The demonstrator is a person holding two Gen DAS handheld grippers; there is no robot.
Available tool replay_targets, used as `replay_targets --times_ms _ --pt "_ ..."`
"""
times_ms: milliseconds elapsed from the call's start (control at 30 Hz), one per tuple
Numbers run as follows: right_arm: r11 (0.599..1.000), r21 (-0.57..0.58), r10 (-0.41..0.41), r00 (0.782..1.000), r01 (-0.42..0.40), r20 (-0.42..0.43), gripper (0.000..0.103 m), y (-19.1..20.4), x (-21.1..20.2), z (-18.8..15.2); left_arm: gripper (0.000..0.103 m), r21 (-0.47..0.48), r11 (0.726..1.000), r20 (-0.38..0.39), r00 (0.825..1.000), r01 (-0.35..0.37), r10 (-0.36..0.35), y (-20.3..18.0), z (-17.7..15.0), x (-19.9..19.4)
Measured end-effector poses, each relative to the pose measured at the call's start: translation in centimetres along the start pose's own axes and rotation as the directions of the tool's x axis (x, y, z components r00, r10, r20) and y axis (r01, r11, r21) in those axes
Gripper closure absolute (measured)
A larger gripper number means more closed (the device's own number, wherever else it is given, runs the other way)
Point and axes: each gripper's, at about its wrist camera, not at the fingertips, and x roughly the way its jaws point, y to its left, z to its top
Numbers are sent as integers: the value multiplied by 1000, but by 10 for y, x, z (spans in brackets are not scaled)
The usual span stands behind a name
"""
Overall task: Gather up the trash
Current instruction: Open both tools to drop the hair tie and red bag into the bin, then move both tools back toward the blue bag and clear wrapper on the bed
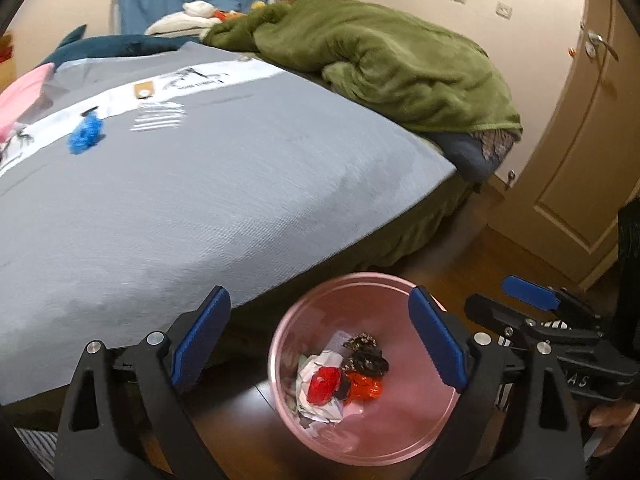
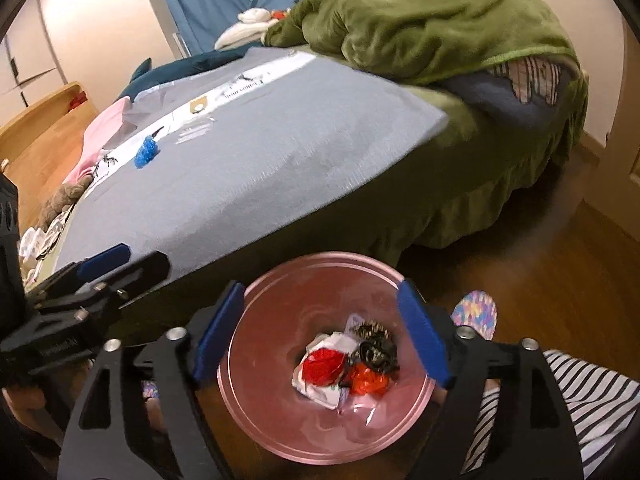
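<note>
A pink round bin point(image 1: 404, 436) stands on the wooden floor beside the bed; it also shows in the right wrist view point(image 2: 260, 408). Inside lie crumpled trash pieces: a red wrapper point(image 1: 323, 385), an orange one point(image 1: 365, 389), a dark one point(image 1: 370, 361) and white paper point(image 2: 326, 394). My left gripper point(image 1: 318, 336) is open and empty above the bin. My right gripper point(image 2: 320, 328) is open and empty above the bin too. A blue crumpled piece point(image 1: 85, 135) lies on the grey bedspread far off; it also shows in the right wrist view point(image 2: 145, 153).
A green blanket point(image 1: 380, 60) is piled at the bed's far side. A pink cloth point(image 1: 20, 96) lies at the left edge of the bed. A door point(image 1: 580, 152) is at the right. A slippered foot point(image 2: 478, 312) and striped trousers point(image 2: 568, 408) are beside the bin.
</note>
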Motion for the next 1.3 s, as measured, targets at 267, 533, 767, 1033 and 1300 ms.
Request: replay_targets --times_ms 267,533,767,1033,1300 --pt "990 -137 55 997 -47 59 7 52 -27 8 8 -53 996 148 986 -65 72 33 5 -69" --pt "976 -184 142 983 -118 121 5 100 -61 14 8 -90 976 266 940 -199 216 64 7 -138" --pt "960 -244 174 976 -138 131 5 139 -72 11 8 -183 958 287 920 -219 266 96 1 -177" --pt "941 -291 214 971 -174 110 5 179 -66 15 8 -218 939 313 893 -265 324 122 -5 -205" --pt "920 -339 241 966 -197 93 5 209 -61 22 8 -267 924 322 878 -275 355 147 -3 -213"
